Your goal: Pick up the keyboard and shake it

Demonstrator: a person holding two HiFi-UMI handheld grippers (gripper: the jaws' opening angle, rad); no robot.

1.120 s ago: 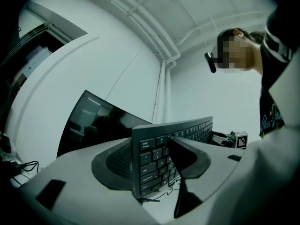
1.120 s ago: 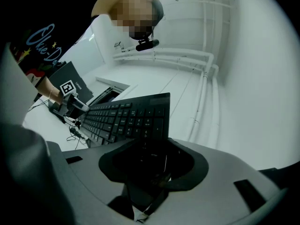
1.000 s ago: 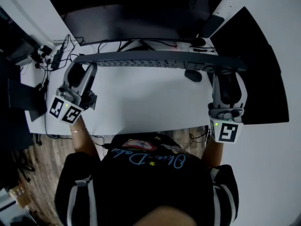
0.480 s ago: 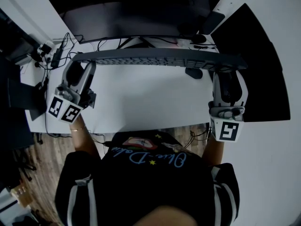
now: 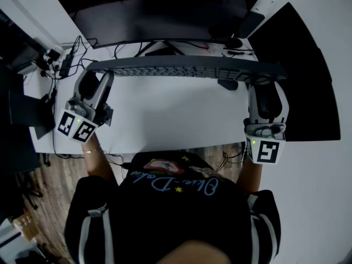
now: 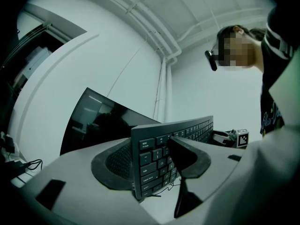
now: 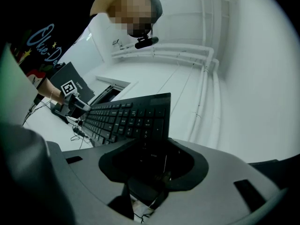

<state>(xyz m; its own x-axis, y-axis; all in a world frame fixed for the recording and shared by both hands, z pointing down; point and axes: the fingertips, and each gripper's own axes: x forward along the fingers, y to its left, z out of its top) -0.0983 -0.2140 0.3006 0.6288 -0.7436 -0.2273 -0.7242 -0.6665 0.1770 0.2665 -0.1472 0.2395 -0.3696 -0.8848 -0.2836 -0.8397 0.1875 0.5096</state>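
A long dark keyboard [image 5: 187, 67] hangs above the white desk [image 5: 170, 114], turned up on its long edge so the head view shows it as a thin grey strip. My left gripper [image 5: 92, 76] is shut on its left end and my right gripper [image 5: 265, 82] on its right end. In the left gripper view the keyboard [image 6: 157, 144] stands upright between the pads, key side toward the right pad. The right gripper view has the keyboard [image 7: 126, 118] running away from the jaws, its near end clamped deep in my right gripper [image 7: 152, 161].
A wide dark monitor [image 5: 159, 10] stands just behind the keyboard. A black mouse [image 5: 226, 84] lies under the keyboard's right part. A large black mat [image 5: 297, 76] covers the desk's right side. Cables and adapters [image 5: 63, 65] crowd the back left corner.
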